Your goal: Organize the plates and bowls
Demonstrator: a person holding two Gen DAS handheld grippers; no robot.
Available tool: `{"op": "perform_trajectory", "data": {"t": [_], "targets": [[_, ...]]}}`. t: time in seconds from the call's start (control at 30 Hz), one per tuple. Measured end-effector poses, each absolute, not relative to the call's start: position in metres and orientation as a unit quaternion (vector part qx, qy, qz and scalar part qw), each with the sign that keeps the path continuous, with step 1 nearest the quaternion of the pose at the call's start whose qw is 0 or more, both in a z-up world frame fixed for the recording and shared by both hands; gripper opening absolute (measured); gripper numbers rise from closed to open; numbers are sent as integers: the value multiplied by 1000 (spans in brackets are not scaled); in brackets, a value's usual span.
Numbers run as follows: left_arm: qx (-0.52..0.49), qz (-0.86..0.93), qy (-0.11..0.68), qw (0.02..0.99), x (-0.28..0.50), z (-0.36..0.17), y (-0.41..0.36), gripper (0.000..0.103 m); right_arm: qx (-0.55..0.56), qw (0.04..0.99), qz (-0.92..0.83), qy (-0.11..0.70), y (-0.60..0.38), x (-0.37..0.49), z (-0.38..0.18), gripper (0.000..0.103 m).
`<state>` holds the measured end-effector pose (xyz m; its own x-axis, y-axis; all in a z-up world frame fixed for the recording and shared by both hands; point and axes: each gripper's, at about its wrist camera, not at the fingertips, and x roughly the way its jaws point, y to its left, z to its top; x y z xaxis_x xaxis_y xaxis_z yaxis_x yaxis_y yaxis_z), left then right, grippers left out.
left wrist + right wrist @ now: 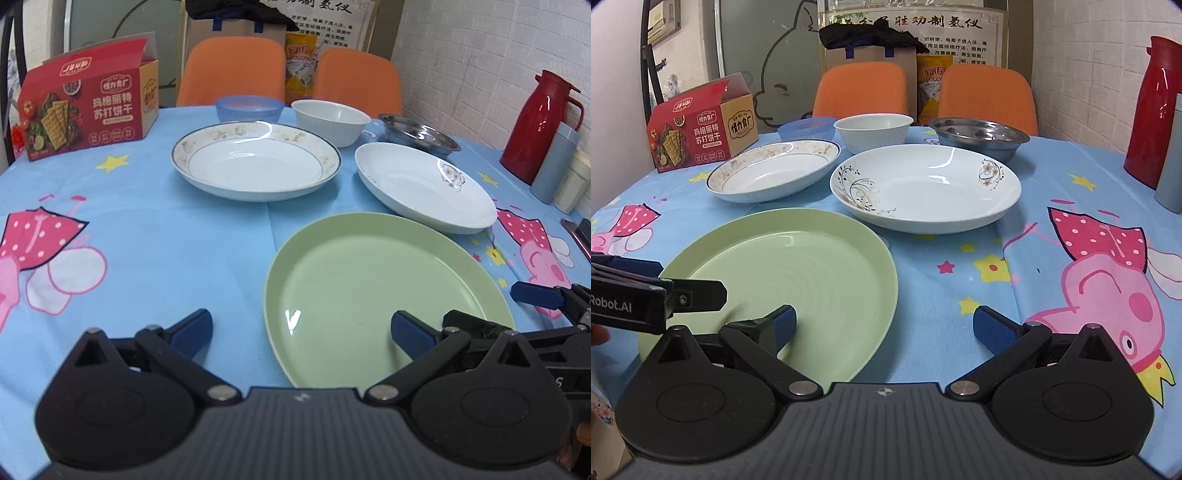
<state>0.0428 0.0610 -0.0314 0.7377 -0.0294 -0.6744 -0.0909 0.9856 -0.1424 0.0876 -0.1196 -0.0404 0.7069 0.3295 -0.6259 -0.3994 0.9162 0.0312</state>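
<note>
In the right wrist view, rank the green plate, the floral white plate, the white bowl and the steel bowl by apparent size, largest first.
1. green plate, though it lies nearest the camera, which inflates it
2. floral white plate
3. steel bowl
4. white bowl
The two bowls look close; their order is unsure.

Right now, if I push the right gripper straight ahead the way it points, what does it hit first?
Probably the floral white plate: it lies directly ahead of the open right gripper. The green plate sits under the left finger, so it may be brushed first; height is unclear.
</note>
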Motion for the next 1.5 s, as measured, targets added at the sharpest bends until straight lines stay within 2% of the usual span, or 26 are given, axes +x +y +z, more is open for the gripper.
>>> {"op": "perform_trajectory", "data": {"t": [0.4,0.63,0.77,0.8,0.83,0.9,1.03,1.1,1.17,1.5], "targets": [[-72,-9,400,913,59,-27,57,102,-61,916,215,334,-118,93,-38,103],[-48,-24,411,910,53,-25,46,97,-48,917,226,325,-122,89,-30,103],[-38,-17,408,912,53,-27,42,90,-52,918,216,330,-120,91,-35,103],[-33,-13,406,913,53,-27,42,87,-52,917,217,330,-119,90,-34,100],[-32,-15,403,915,51,-27,42,86,-52,915,224,331,-118,88,-33,95],[-32,-19,395,918,48,-26,41,76,-57,914,233,327,-113,84,-33,78],[-44,6,384,922,44,-25,43,63,-50,923,219,314,-112,79,-36,75],[-56,11,385,921,44,-23,46,51,-55,924,210,315,-108,77,-35,75],[-71,20,388,919,43,-21,50,48,-61,924,207,314,-103,72,-32,75],[-114,100,371,916,11,-7,115,48,-66,913,281,289,-39,62,-18,75]]}}
